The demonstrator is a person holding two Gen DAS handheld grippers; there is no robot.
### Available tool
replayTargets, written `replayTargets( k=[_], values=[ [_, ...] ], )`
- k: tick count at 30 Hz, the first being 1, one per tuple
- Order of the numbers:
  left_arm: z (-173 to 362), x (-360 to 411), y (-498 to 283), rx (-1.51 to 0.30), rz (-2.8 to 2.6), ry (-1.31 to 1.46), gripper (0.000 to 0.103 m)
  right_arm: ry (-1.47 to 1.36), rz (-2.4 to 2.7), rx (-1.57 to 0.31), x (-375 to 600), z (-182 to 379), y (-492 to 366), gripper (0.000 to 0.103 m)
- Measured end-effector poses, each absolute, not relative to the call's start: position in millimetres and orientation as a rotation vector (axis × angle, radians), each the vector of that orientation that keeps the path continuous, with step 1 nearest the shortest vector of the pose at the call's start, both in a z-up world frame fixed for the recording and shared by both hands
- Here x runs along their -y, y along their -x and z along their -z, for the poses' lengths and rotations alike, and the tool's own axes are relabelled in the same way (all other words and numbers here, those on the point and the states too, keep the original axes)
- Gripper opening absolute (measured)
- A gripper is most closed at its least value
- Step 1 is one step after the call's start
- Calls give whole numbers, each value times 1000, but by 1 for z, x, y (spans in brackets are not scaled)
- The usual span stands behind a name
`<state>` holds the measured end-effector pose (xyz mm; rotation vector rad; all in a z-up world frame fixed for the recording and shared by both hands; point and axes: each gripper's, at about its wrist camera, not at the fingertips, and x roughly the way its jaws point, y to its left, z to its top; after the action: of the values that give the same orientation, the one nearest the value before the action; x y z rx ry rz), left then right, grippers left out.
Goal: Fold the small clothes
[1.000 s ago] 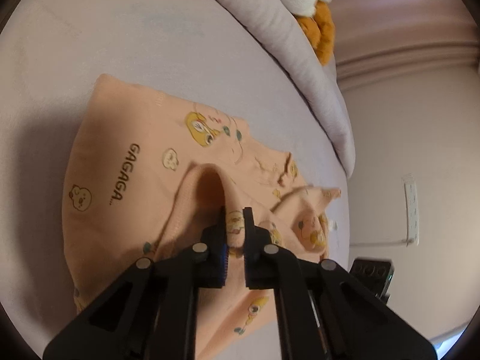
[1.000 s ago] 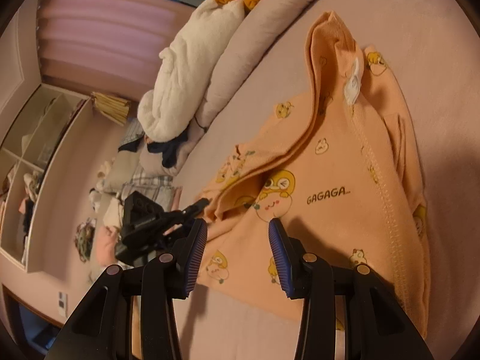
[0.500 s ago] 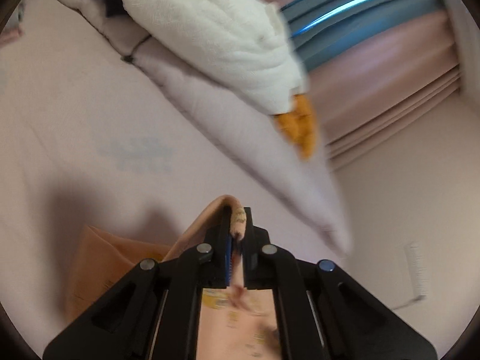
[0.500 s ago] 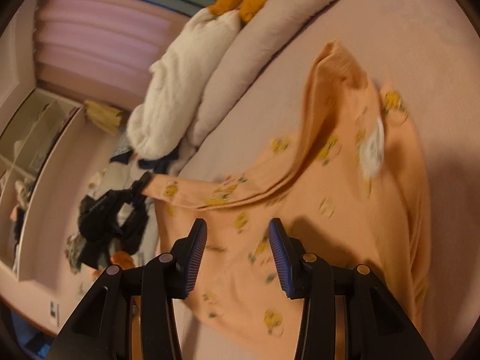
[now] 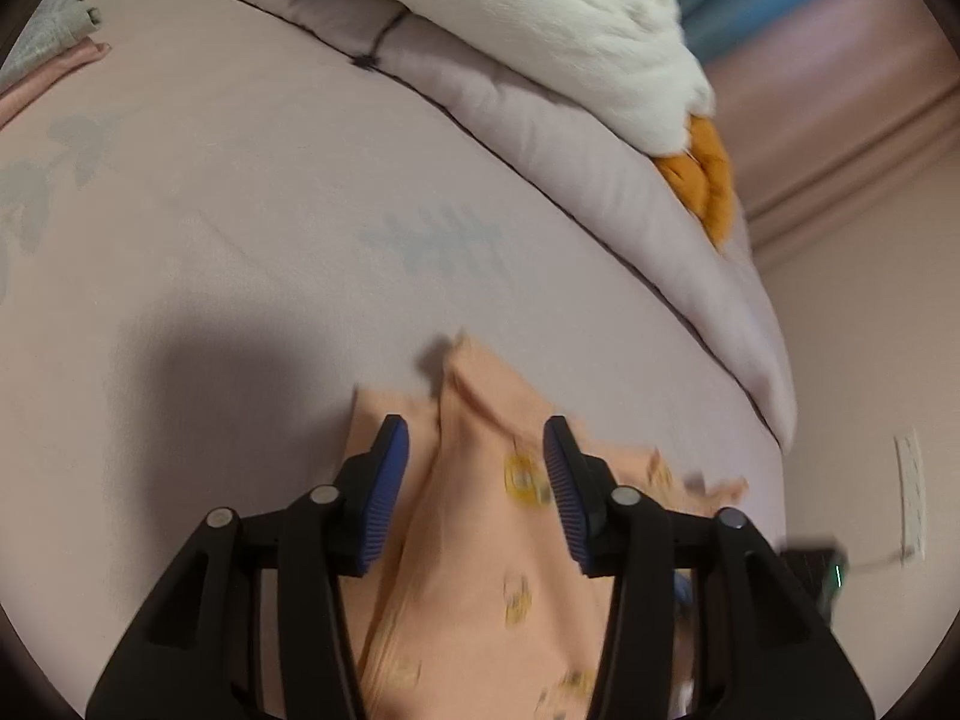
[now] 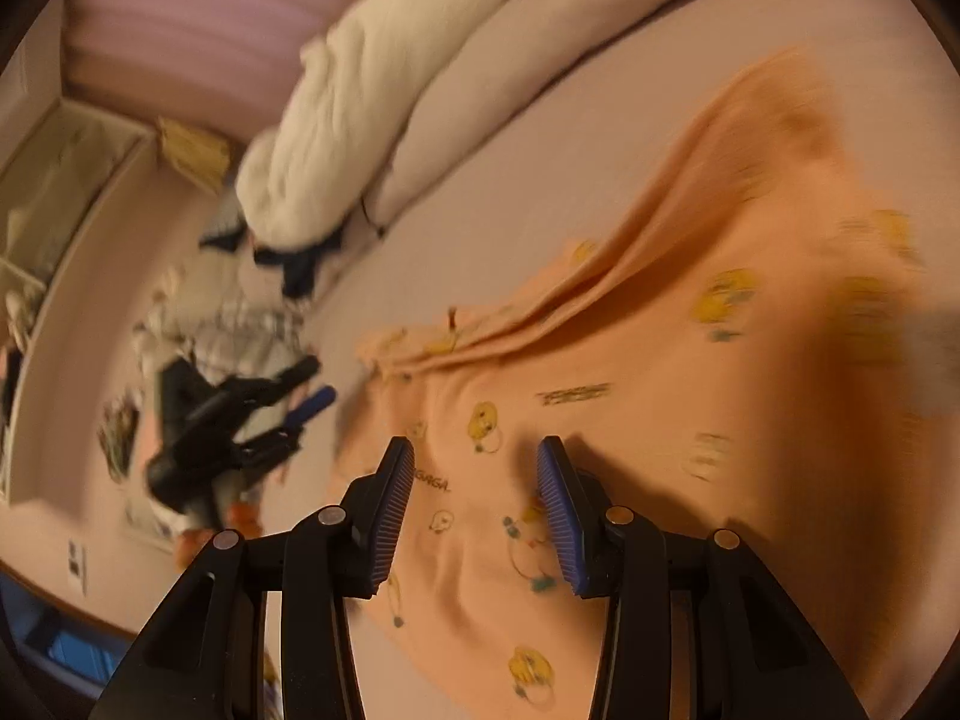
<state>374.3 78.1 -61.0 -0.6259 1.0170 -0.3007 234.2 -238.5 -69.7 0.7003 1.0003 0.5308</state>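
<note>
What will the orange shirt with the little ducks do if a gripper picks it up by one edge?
The orange shirt would probably flop and hang down, since it already lies in soft folds and ridges on the bed. It looks thin, so it is likely light. Both the left gripper and the right gripper are open above it.

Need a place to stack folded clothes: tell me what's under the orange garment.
The orange garment lies on the pale pink bed sheet. Anything beneath the fabric itself is covered.
</note>
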Motion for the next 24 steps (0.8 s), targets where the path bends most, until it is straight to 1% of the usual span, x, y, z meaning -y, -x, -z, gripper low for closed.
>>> replayTargets(
  k=[3, 7, 10, 12, 15, 20, 21, 22, 24],
  values=[
    [67, -82, -361, -1026, 340, 628, 48, -740, -510, -964, 234, 65, -259, 43],
    [75, -96, -345, -1046, 370, 621, 49, -823, -434, -787, 259, 42, -269, 43],
    [88, -103, -332, -1084, 410, 640, 49, -881, -368, -703, 288, 30, -259, 43],
    [94, -103, -322, -1098, 461, 660, 49, -858, -357, -731, 298, 30, -244, 43],
    [95, -93, -312, -1093, 540, 640, 49, -712, -318, -811, 307, 35, -203, 43],
    [87, -81, -308, -1060, 576, 606, 47, -590, -192, -830, 335, 41, -147, 43],
    [85, -80, -307, -1053, 569, 599, 46, -596, -178, -831, 343, 43, -137, 43],
    [84, -80, -307, -1045, 564, 589, 41, -612, -183, -835, 348, 44, -132, 43],
    [83, -81, -304, -1040, 568, 586, 39, -627, -198, -857, 352, 51, -123, 43]
  ],
)
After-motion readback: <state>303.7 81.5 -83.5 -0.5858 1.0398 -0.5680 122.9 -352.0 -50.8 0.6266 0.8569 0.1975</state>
